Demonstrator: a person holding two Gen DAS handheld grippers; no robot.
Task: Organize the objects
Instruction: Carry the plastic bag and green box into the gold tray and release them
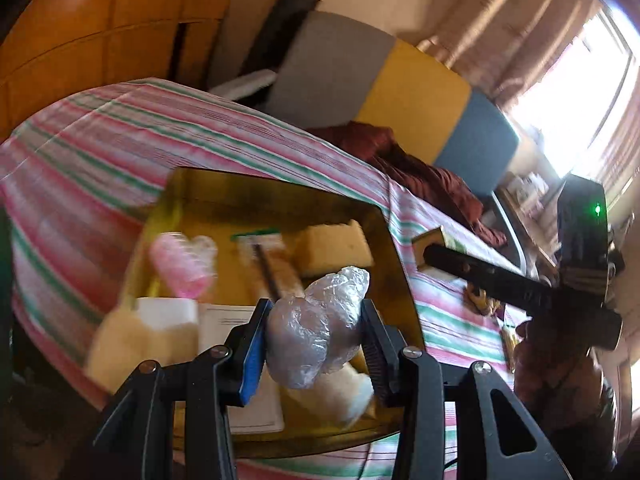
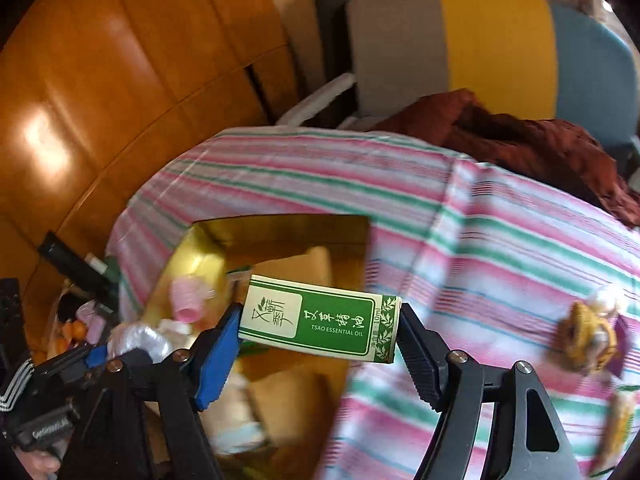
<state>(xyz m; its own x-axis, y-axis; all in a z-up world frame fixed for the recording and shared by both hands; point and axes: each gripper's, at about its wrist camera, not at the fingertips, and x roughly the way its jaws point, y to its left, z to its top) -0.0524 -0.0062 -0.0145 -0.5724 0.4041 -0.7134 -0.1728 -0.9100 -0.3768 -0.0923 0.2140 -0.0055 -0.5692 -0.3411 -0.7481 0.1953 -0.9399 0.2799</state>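
My left gripper (image 1: 316, 332) is shut on a crumpled clear plastic bag (image 1: 316, 324) and holds it above a gold tray (image 1: 224, 188) on the striped bed. The tray holds a pink hair roller (image 1: 182, 266), a yellow sponge (image 1: 334, 250), a paper sleeve with a stick (image 1: 266, 262), white cards and pale pads. My right gripper (image 2: 320, 340) is shut on a green and white essential oil box (image 2: 320, 320), held over the tray's right edge (image 2: 360, 232). The left gripper with the bag (image 2: 138, 340) shows at lower left in the right wrist view.
A striped pink and green sheet (image 1: 100, 148) covers the bed. A maroon cloth (image 1: 432, 176) lies at its far side before a grey, yellow and blue headboard (image 1: 416, 100). A yellow trinket (image 2: 588, 332) lies on the sheet at right. A wooden wardrobe (image 2: 100, 80) stands left.
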